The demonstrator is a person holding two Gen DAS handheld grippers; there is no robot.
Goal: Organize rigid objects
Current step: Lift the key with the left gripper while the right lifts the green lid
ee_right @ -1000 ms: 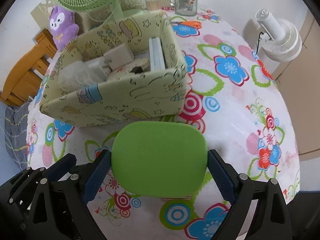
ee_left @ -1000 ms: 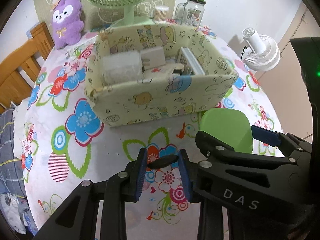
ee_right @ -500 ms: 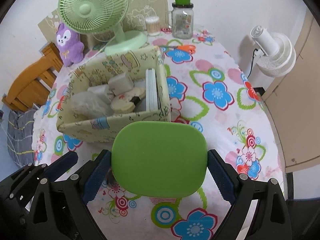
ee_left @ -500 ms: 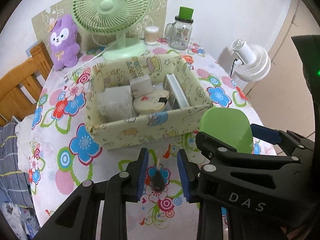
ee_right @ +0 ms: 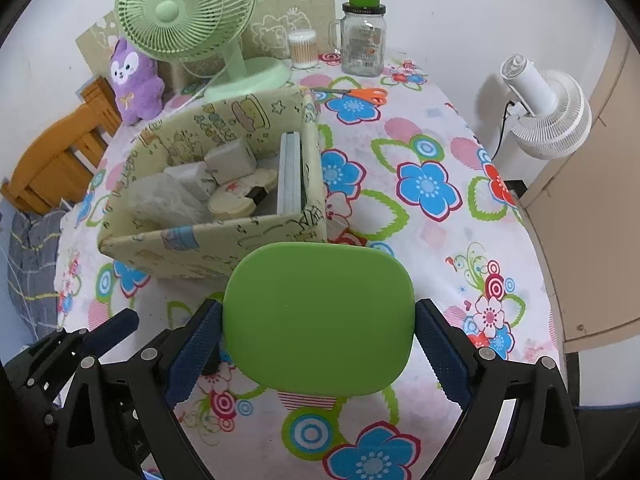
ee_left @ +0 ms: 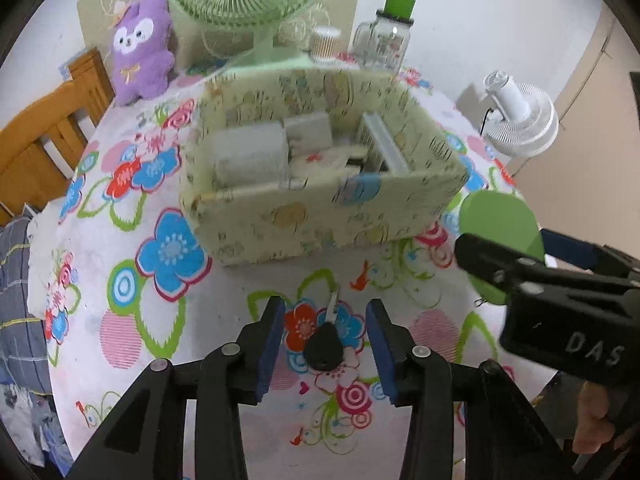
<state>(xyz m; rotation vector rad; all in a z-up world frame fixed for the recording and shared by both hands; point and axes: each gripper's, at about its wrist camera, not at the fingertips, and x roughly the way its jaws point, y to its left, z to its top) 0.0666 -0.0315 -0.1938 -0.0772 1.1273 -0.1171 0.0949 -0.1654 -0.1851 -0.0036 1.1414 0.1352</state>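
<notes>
Two fans: one green fan (ee_right: 186,12) at eleven o'clock, one white fan (ee_right: 548,114) at two. One storage box (ee_right: 224,236), one jar (ee_right: 362,36), one plush toy (ee_right: 134,80), one key (ee_left: 325,344).

- The left gripper (ee_left: 326,344) is opening its jaws; a second ago the blue pads were pinching a black-headed key (ee_left: 325,344), and now they are standing clear of it on both sides.
- The key is now lying flat on the flowered tablecloth (ee_left: 168,312) between the pads (metal blade pointing toward the storage box (ee_left: 320,216)), whereas a second ago it was sitting crosswise in the grip.
- The right gripper (ee_right: 318,338), clamping the green lid (ee_right: 318,320), is riding higher than a second ago, so the box is looking smaller and farther off in its view.
</notes>
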